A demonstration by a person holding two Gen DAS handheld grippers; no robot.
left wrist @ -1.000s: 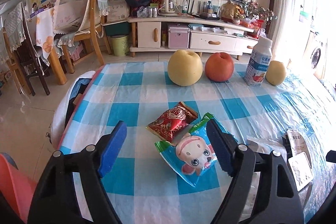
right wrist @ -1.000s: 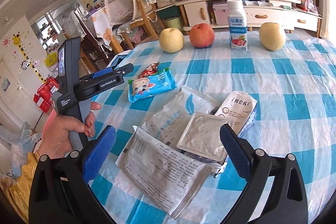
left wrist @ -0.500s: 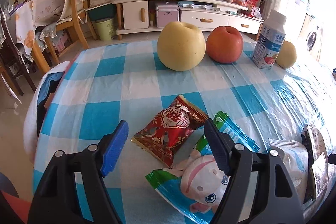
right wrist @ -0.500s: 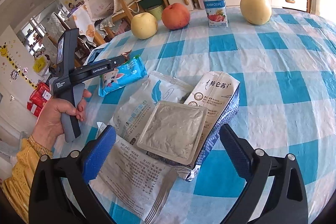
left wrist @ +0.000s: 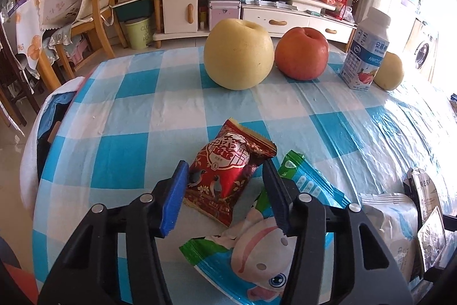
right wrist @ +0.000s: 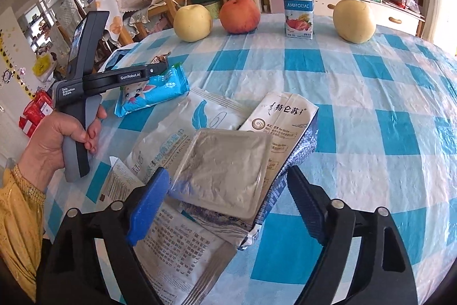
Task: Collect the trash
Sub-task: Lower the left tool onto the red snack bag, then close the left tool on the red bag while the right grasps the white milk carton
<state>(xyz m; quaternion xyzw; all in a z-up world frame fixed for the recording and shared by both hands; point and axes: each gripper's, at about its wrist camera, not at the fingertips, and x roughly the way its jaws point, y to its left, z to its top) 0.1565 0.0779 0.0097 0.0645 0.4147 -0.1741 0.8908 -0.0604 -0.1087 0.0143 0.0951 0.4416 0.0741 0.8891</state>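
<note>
A red snack wrapper point(left wrist: 228, 170) lies on the blue checked tablecloth point(left wrist: 137, 116). My left gripper point(left wrist: 225, 190) is open with its blue pads on either side of the wrapper's near end, not pressing it. A blue cartoon wrapper point(left wrist: 265, 256) lies under its right finger and also shows in the right wrist view point(right wrist: 151, 93). My right gripper point(right wrist: 225, 205) is open over a pile of flattened packaging: a grey foil tray point(right wrist: 222, 167), a white milk carton point(right wrist: 285, 116) and white printed bags point(right wrist: 171, 242).
Two yellow pears point(left wrist: 238, 55) point(right wrist: 354, 20), a red apple point(left wrist: 301, 53) and a yogurt bottle point(left wrist: 368, 50) stand along the table's far edge. Chairs point(left wrist: 85, 7) and a TV cabinet point(left wrist: 242, 10) stand beyond. A red bin edge point(left wrist: 11, 282) shows at lower left.
My left gripper has moved forward and its jaws have narrowed around the red wrapper. My right gripper has moved closer to the pile and its jaws have narrowed slightly.
</note>
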